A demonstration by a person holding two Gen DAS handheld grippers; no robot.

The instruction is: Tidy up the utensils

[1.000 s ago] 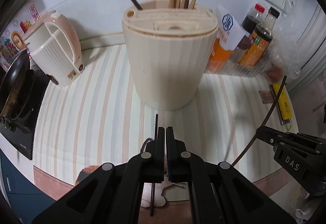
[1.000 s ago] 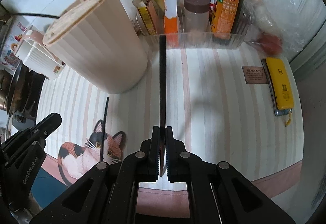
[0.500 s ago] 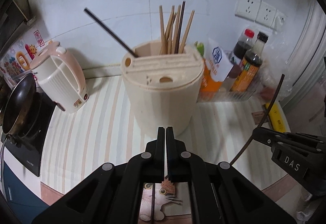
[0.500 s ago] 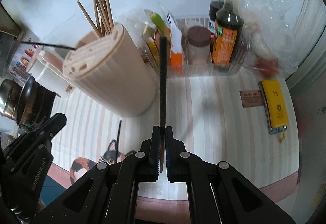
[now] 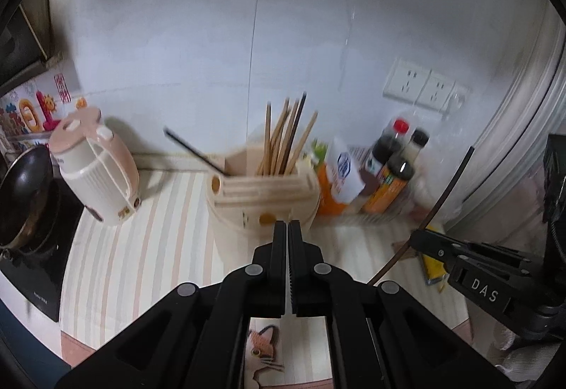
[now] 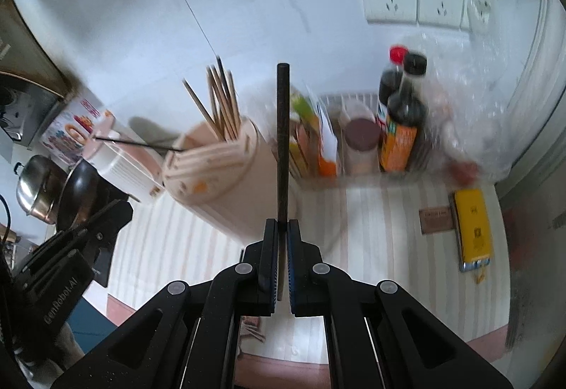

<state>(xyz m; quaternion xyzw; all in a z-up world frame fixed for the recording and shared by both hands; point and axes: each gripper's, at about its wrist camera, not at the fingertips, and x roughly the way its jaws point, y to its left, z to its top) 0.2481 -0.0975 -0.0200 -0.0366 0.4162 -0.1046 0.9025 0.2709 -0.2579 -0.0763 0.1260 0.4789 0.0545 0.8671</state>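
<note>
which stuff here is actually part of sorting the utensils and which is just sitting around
For the job: black chopstick held in the right gripper, utensil holder, wooden chopsticks standing in it.

Lying about: kettle, pan, sauce bottles, yellow phone, wall sockets.

Two matte-black handheld grippers.
Left gripper: black angular linkage arms, round grey screws, toothed inner pads; "GenRobot.AI" lettering lower left in right view. Right gripper: same build, blue ribbed pads; white "DAS" lettering lower right in left view.
</note>
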